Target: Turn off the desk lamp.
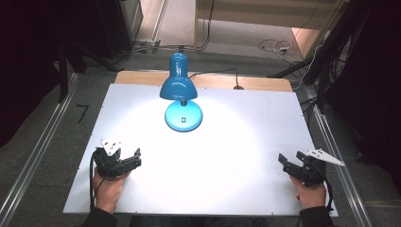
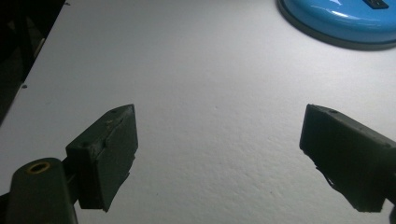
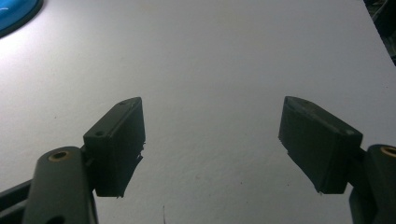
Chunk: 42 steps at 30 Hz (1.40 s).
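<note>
Blue enamel marks the desk lamp (image 1: 179,90), which stands at the far middle of the white table (image 1: 236,189), its shade tipped down over its own round base (image 1: 183,116) and throwing a bright pool of light across the board. A dark cable runs off from the lamp over the far edge of the table.

At the near left corner, the left gripper (image 1: 135,158) rests low over the table in the person's left hand (image 1: 109,182), pointing right and a little toward the far side. In the left gripper view its jaws stand wide apart with nothing but bare white surface between them, and the lamp's base (image 2: 345,21) lies ahead at the upper right, well apart from the jaw tips.

At the near right corner, the right gripper (image 1: 289,163) sits in the right hand (image 1: 312,191), pointing left toward the middle of the table. In the right gripper view its jaws are likewise spread wide and empty, with a sliver of the blue base (image 3: 16,14) at the upper left, far off.

Both grippers lie well apart from the lamp and from each other
</note>
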Available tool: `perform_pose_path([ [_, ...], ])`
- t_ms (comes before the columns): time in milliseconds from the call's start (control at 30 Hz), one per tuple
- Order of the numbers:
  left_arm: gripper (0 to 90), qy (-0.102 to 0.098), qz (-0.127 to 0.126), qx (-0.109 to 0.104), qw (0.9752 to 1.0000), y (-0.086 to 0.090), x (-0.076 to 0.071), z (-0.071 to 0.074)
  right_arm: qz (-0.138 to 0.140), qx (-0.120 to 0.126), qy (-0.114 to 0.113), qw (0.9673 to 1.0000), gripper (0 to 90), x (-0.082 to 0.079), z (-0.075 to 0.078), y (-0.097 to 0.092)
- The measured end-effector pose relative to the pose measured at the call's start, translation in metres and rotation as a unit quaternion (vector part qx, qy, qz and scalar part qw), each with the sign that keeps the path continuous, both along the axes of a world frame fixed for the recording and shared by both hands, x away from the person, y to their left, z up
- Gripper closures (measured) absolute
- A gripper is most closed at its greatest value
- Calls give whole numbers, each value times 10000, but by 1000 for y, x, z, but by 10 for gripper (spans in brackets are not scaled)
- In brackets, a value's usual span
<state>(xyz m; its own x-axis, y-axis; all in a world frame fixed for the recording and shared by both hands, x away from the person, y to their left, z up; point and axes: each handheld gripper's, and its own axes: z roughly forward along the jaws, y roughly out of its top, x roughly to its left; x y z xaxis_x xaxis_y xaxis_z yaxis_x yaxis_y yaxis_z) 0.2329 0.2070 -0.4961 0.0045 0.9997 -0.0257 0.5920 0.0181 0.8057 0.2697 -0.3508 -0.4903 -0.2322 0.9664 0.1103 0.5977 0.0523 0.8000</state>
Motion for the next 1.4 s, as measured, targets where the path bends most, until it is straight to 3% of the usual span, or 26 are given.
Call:
perform_pose_path([
  [267, 130, -164, -35, -222, 9996, -3, 4, 7, -9, -18, -11, 10000, 214, 0, 0, 0],
  [833, 136, -238, -216, -446, 9985, -16, 19, 15, -20, -22, -27, 10000, 213, 0, 0, 1],
  [1400, 149, -265, -399, -422, 9980, -33, 32, 18, 17, -43, -32, 10000, 214, 0, 0, 1],
])
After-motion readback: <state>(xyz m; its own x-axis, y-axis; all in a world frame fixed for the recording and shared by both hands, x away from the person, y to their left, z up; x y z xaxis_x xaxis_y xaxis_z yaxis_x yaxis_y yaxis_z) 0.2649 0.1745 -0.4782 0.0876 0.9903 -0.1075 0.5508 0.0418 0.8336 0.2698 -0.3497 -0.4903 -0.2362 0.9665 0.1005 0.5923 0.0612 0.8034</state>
